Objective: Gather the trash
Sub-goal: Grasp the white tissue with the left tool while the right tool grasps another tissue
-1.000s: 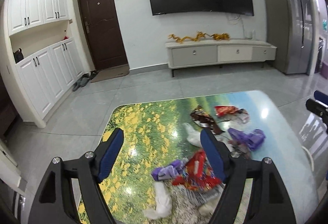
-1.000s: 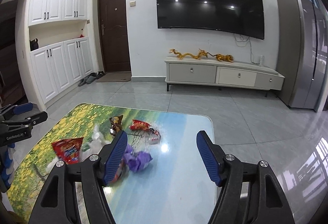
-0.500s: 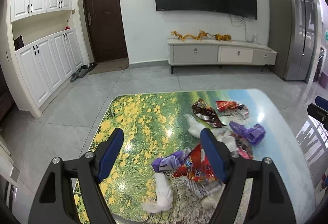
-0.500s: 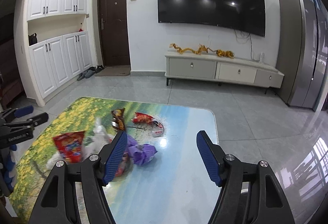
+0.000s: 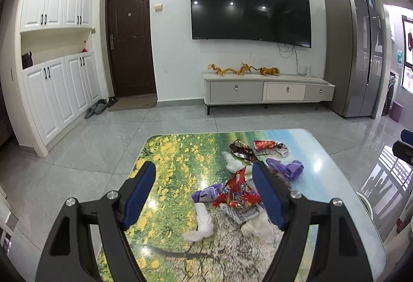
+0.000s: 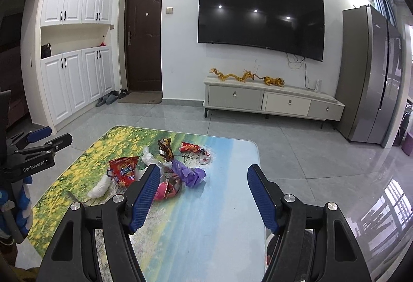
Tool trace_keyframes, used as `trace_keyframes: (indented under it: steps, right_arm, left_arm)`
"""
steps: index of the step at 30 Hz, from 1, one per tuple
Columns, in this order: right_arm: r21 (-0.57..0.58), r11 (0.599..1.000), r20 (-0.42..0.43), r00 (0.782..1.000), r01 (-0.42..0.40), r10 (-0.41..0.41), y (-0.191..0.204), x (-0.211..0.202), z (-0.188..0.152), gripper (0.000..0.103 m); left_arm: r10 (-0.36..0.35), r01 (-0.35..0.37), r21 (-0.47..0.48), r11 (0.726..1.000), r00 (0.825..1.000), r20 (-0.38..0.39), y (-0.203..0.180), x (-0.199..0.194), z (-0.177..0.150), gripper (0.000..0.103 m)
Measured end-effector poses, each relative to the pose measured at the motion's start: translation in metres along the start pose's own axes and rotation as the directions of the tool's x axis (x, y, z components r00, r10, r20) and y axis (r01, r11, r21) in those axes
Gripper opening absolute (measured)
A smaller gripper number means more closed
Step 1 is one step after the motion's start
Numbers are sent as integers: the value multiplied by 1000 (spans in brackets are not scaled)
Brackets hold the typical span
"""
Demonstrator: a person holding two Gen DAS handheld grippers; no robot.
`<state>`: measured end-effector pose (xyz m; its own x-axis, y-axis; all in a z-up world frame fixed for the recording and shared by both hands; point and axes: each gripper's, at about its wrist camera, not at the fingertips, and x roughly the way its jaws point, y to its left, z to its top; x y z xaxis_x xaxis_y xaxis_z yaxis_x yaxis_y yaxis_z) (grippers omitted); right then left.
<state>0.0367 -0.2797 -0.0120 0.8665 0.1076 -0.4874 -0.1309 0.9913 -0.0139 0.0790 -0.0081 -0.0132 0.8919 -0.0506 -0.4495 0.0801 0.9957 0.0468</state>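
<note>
**Both hand-held grippers hang open above a littered counter**

The left hand-held gripper point(image 5: 204, 194), black-framed with blue ribbed pads, has its jaws apart and nothing between them. It hangs over the near part of the glossy counter point(image 5: 170, 153) printed with yellow flowers and blue sky. The right hand-held gripper point(image 6: 204, 195), of the same make, also stands apart and empty, over the blue side of the counter near its right edge.

The trash lies in a loose heap about the middle of the counter. A red crinkled snack wrapper point(image 5: 238, 193) lies nearest the left gripper, touching a small purple foil wrapper point(image 5: 206, 193). A twisted white tissue point(image 5: 202, 222) lies toward the near edge, with another white wad point(image 5: 258, 227) just beside it. A crumpled purple plastic bag point(image 5: 290, 168) sits toward the right edge. A brown foil wrapper point(image 5: 241, 149) and a red torn packet point(image 5: 265, 145) lie closest to the far edge, with a white crumpled tissue point(image 5: 233, 164) near them.

In the right wrist view, a pink-red wrapper point(image 6: 166, 189) lies partly behind the left pad of the right gripper.
</note>
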Motion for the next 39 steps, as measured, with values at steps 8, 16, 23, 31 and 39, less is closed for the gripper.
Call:
trace_keyframes:
  steps: [8,16,23,31,39]
  right_arm:
    - [30,999,29,999,-27,26,-5,-27,-15,68]
    - [16,995,11,995,-99,99,4,-34,-25,68]
    - [7,981,-99,976,-195,195,22,13,-37,66]
    - [68,937,-324,881,-341,345,48,112,-62,57]
    - [82,880,-458,767,-467,449,91,192,-70,46]
  left_arm:
    - [35,-36,29,999,999,19,4,-39,-10,76]
    - [53,-52,21,998,998,-41,37,-52,-31,75]
    - [-47,45,-14,999,979,-199,49,2,-57,75]
    - [-115,135,36,990,933,-340,27,104,-84,70]
    - [-174,188,-7,982,890,-422,24,153,-99,39]
